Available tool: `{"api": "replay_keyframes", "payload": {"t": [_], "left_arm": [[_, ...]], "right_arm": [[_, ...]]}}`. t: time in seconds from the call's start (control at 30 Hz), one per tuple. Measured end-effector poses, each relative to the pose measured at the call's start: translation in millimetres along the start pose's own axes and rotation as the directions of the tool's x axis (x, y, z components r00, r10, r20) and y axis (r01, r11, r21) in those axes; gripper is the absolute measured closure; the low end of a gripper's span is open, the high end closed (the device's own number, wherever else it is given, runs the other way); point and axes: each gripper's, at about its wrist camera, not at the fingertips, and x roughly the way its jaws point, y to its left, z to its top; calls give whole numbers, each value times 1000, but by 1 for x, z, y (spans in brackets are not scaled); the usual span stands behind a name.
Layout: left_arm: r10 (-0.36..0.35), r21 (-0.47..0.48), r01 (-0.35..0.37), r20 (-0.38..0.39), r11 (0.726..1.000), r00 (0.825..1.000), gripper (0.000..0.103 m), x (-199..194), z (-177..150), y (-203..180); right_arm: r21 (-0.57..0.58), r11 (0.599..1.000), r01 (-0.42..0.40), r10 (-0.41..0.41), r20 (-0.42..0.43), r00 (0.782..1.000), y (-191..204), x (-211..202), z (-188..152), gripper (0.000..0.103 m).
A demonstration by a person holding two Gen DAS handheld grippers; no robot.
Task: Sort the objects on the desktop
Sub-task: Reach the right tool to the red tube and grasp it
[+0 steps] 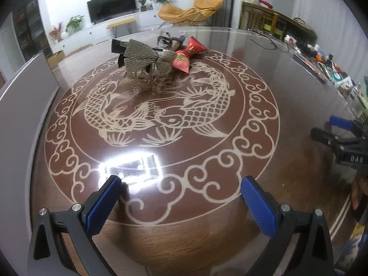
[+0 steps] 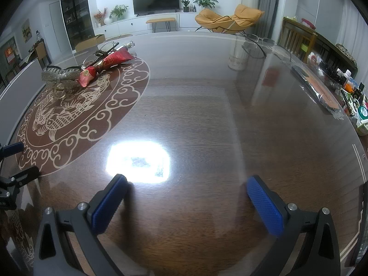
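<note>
The left gripper hangs low over the glossy brown counter, its blue-padded fingers spread wide with nothing between them, above the scrolled cloud border of a round medallion patterned with two pale carp. At the far side of that medallion lies a small heap of things to sort: a rhinestone bow hair clip standing up at the front, a red tube with a gold seal lying just to its right and touching it, and behind them a clear glass bottle partly hidden by a dark tangle that cannot be made out. The right gripper hovers over the plain wood-grain part of the counter, well to the right of the medallion, its fingers likewise parted wide and empty, with a bright patch of reflected ceiling light just ahead of them. From the right wrist view the heap sits far to the left, well apart from these fingers, and a pair of spectacles lies alone near the far edge of the counter. A long dark flat packet rests along the right rim, beside a cluttered row of small bottles and boxes. Each gripper shows at the edge of the other's view, held apart. Beyond the counter stand a television, potted plants and an orange lounge chair.
</note>
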Motion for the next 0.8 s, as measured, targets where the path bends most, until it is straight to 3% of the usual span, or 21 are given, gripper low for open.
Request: {"api": "replay_keyframes", "payload": {"t": [0.53, 0.63, 0.8], "left_arm": [[30, -46, -30, 7, 998, 1000, 0, -25, -38, 24], [34, -51, -34, 11, 998, 999, 0, -25, -39, 25], [34, -51, -34, 11, 998, 999, 0, -25, -38, 24]], "right_arm": [[-33, 999, -25, 24, -14, 1000, 3, 4, 5, 0], [-64, 995, -79, 73, -87, 993, 15, 21, 34, 0], [128, 949, -288, 299, -81, 951, 44, 57, 123, 0]]}}
